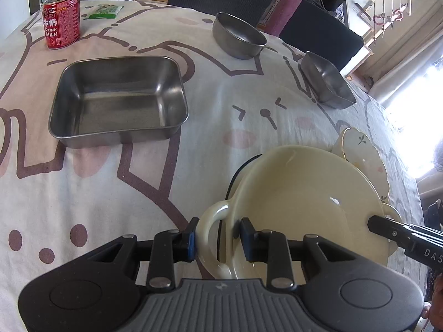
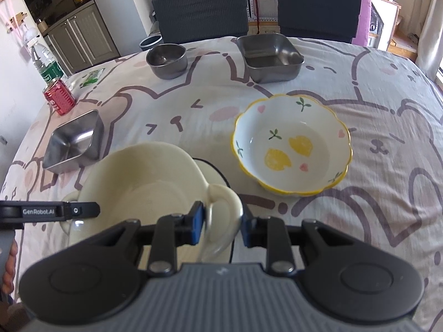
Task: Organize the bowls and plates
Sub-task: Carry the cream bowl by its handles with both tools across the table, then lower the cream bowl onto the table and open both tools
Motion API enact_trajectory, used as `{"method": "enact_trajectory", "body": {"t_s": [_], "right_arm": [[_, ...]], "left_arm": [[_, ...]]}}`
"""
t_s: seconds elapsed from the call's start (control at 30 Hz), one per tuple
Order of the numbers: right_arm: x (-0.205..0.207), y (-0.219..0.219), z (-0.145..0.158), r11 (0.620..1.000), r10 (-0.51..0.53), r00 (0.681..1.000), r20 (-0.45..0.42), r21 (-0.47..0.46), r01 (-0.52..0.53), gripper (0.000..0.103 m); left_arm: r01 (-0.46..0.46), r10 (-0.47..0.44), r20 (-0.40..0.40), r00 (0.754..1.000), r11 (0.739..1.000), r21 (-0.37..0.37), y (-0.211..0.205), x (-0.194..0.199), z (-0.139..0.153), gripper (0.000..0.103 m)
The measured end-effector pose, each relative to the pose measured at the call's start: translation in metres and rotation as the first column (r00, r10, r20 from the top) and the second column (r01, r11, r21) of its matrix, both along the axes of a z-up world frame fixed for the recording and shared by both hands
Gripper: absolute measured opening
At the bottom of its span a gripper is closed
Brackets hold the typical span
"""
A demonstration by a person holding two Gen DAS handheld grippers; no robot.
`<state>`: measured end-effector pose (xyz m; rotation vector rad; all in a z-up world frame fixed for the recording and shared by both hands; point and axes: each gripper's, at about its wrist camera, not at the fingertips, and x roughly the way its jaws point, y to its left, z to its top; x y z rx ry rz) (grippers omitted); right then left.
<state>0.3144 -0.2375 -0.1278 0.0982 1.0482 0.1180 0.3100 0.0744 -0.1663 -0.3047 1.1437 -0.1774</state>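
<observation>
A cream two-handled bowl (image 1: 304, 193) (image 2: 144, 182) sits low over a dark-rimmed plate (image 2: 218, 171), whose edge peeks out beneath it. My left gripper (image 1: 218, 238) straddles the bowl's near handle (image 1: 210, 221), pads pressed on it. In the right wrist view my right gripper (image 2: 221, 225) clamps the opposite handle (image 2: 224, 207) the same way. Each gripper's finger shows in the other view, the right one (image 1: 387, 229) and the left one (image 2: 83, 210). A scalloped lemon-print bowl (image 2: 290, 149) (image 1: 360, 149) rests just right of the cream bowl.
A steel rectangular dish (image 1: 119, 99) (image 2: 72, 144), a round steel bowl (image 1: 238, 38) (image 2: 167, 61) and a square steel dish (image 1: 326, 83) (image 2: 270, 55) stand on the cartoon tablecloth. A red milk can (image 1: 62, 20) and a bottle (image 2: 45, 63) are at the far left. Two chairs (image 2: 202, 8) line the far edge.
</observation>
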Motion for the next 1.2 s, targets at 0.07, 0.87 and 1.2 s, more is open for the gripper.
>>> {"method": "enact_trajectory", "body": {"t_s": [0.07,0.87,1.2], "right_arm": [[0.0003,0.0000,-0.0003,1.000,0.003,1.000,-0.001,-0.002,-0.003,0.032],[-0.0053,0.0072,0.0014,0.993,0.104,0.995,0.000,-0.062,-0.104,0.032],[-0.0047,0.0013,-0.0038,0.995,0.095,0.995,-0.042,-0.035,-0.097,0.032]], "left_arm": [[0.003,-0.003,-0.003,1.000,1.000,0.012,-0.0012,0.0004,-0.0010,0.033],[0.057,-0.058,0.019,0.998,0.996,0.071,-0.0074,-0.0013,-0.0027,0.038],[0.079,-0.081,0.027,0.996,0.994,0.081,-0.0084,-0.0030,-0.0021,0.040]]}}
